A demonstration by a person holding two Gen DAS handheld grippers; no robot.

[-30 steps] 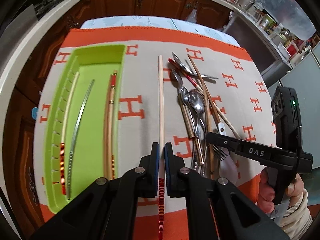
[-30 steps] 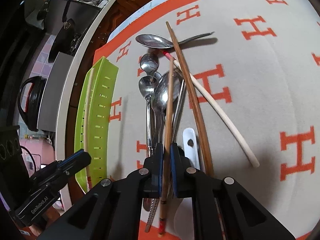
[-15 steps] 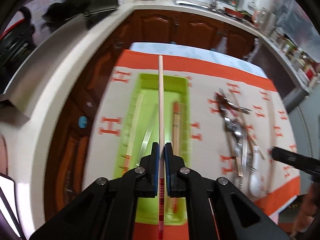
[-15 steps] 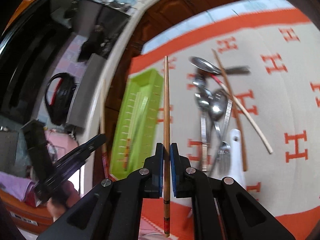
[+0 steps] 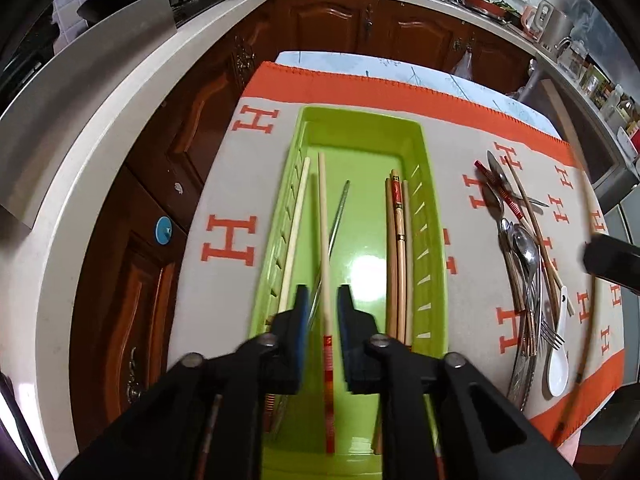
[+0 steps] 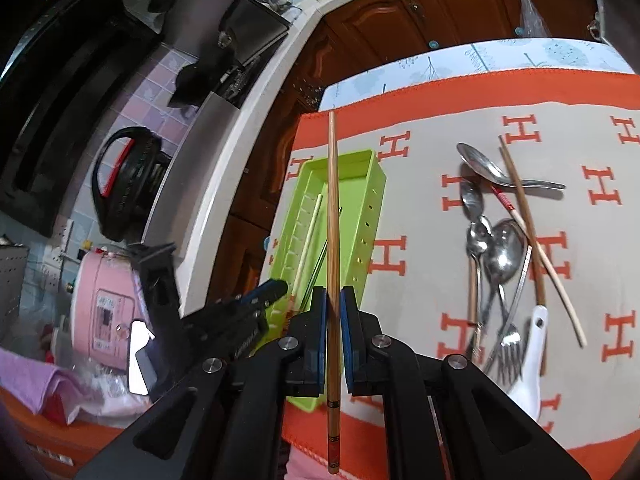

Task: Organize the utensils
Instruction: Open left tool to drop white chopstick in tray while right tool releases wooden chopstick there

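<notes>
I see the green tray (image 5: 362,130) on the counter holding five chopsticks. My left gripper (image 5: 323,308) fingers are opening around a pale chopstick (image 5: 323,240) over the tray. My right gripper (image 6: 333,312) clamps a brown chopstick (image 6: 333,208) above the tray; one white spoon (image 6: 528,368) lies right of the tray.

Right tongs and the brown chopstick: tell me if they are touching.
Touching. The right wrist view shows the right tongs with both blue pads pressed against the brown chopstick, no gap on either side, holding it in the air in front of the green tray.
</notes>
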